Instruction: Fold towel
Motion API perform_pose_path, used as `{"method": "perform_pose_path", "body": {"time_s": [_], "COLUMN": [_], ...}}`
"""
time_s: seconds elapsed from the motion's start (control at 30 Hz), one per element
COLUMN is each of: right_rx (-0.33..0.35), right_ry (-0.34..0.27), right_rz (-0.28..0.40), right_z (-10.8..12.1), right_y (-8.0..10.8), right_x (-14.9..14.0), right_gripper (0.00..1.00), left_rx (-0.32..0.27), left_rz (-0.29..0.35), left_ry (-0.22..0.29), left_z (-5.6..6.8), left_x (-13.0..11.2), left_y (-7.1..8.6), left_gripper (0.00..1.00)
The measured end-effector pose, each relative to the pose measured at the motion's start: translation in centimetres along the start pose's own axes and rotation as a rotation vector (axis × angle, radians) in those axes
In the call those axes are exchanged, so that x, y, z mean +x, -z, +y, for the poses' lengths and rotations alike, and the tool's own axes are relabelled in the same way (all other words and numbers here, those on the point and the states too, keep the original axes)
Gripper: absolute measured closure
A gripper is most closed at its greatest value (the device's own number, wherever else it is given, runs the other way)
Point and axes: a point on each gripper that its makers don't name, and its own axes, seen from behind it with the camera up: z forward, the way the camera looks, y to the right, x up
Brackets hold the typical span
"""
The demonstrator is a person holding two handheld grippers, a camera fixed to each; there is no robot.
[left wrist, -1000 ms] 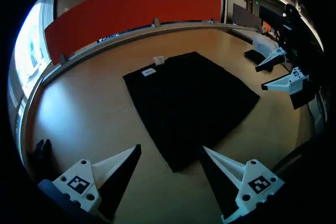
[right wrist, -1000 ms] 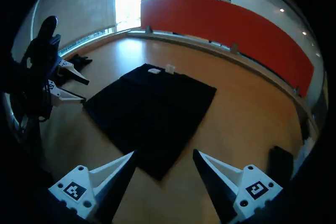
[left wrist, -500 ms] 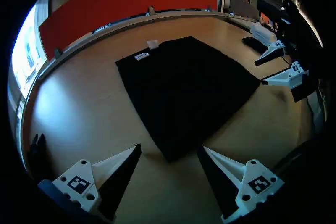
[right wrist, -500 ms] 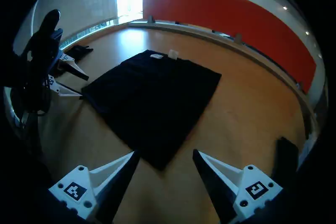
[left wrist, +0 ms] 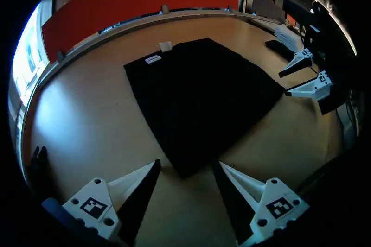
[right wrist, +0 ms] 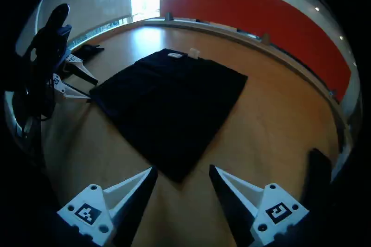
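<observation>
Evidently lined up for a first fold: left gripper (left wrist: 186, 162) and right gripper (right wrist: 183, 168), jaws wide, each facing a corner of the towel (left wrist: 199, 94), ready to pinch it off the desk (left wrist: 83, 122).

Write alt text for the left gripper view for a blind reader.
A black towel lies flat on a wooden table, its near corner between the fingers of the open left gripper. The open right gripper points at its right corner; a red panel stands behind.
</observation>
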Motion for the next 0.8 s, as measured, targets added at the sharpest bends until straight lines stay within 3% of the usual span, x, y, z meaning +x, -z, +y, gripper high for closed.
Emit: {"method": "perform_pose_path", "body": {"time_s": [0.23, 0.73, 0.8], "right_rx": [0.011, 0.019, 0.024], "right_ry": [0.005, 0.005, 0.006], "right_rz": [-0.013, -0.022, -0.023], "right_z": [-0.06, -0.36, -0.45], "right_y": [-0.08, -0.26, -0.26], "right_x": [-0.46, -0.90, -0.86], "right_gripper": [0.35, 0.43, 0.46], "left_rx": [-0.002, -0.002, -0.003], "left_rz": [0.000, -0.007, -0.008], "left_ry": [-0.004, -0.005, -0.006], "left_z": [0.22, 0.27, 0.32], "left_x": [0.01, -0.05, -0.06], "left_y": [0.05, 0.09, 0.09], "left_gripper": [0.33, 0.37, 0.42]}}
